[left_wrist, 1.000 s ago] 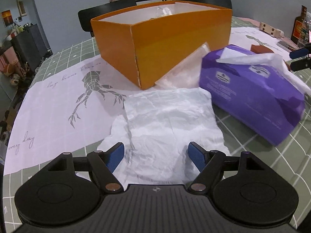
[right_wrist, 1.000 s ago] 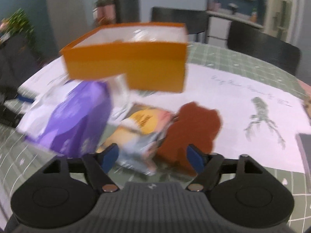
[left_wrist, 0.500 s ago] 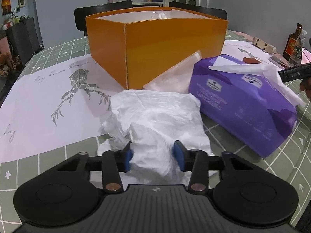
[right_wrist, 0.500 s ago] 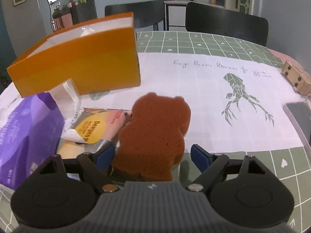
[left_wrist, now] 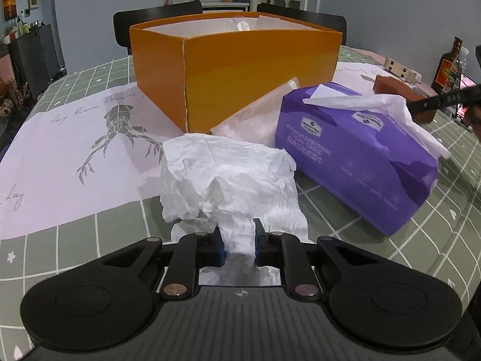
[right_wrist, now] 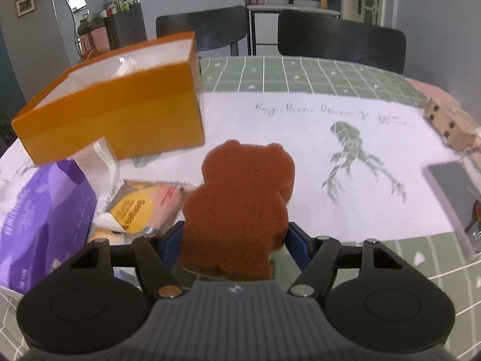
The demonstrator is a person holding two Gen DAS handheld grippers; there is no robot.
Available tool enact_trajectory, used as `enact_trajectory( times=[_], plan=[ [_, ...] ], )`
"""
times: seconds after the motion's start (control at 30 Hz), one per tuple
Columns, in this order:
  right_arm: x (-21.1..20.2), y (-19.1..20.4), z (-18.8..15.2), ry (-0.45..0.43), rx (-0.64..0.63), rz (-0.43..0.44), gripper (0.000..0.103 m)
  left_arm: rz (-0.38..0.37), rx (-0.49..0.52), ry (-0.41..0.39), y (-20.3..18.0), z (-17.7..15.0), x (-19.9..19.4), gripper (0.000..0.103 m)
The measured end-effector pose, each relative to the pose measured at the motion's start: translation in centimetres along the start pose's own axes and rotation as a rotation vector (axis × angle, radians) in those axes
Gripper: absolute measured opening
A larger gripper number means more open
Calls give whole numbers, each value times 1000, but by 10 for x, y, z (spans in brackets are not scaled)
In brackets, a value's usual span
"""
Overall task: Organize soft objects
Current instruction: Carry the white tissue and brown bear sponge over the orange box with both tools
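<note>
Now the left gripper (left_wrist: 239, 245) is closing on the near edge of the crumpled white tissue (left_wrist: 228, 180), which lies on the table straight before the orange box (left_wrist: 234, 69). Meanwhile the right gripper (right_wrist: 233, 242) is closing around the brown bear-shaped sponge (right_wrist: 240, 207), with the box off to its left.

Left wrist view: looked down-forward along its jaws, close over the table; orange box (left_wrist: 234, 69) beyond them, purple tissue pack (left_wrist: 354, 153) beyond-right. Right wrist view: same downward slant, equally close; box (right_wrist: 117, 120) and pack (right_wrist: 42, 219) beyond-left. Both shared.
</note>
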State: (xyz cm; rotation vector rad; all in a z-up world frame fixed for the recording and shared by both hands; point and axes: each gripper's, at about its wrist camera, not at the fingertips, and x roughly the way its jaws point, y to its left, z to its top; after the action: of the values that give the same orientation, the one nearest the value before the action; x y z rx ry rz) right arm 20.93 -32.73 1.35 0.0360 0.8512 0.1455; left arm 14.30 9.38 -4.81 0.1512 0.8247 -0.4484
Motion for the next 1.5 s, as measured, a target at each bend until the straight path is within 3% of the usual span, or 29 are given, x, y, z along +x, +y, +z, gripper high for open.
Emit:
enact_trajectory(
  times=[0.4,0.8,0.97,1.2,1.37,1.5],
  plan=[
    [-64,53,-29,186,-186,61,69,-22,-6,8,9,-25,-32,17],
    [-106,75,-58,231,-267,72,69,-38,31,-19,0,-38,-61,17],
    [-119,108,-73,287,-368,164,69,-19,39,-22,6,-41,-73,17],
    [-119,178,-88,333,-514,359,69,20,35,-24,20,-44,-91,17],
    [-103,230,-81,314,-567,475,69,65,28,-40,34,-39,-103,17],
    [-83,267,-59,273,-595,515,68,112,14,-54,52,-27,-112,17]
  ],
)
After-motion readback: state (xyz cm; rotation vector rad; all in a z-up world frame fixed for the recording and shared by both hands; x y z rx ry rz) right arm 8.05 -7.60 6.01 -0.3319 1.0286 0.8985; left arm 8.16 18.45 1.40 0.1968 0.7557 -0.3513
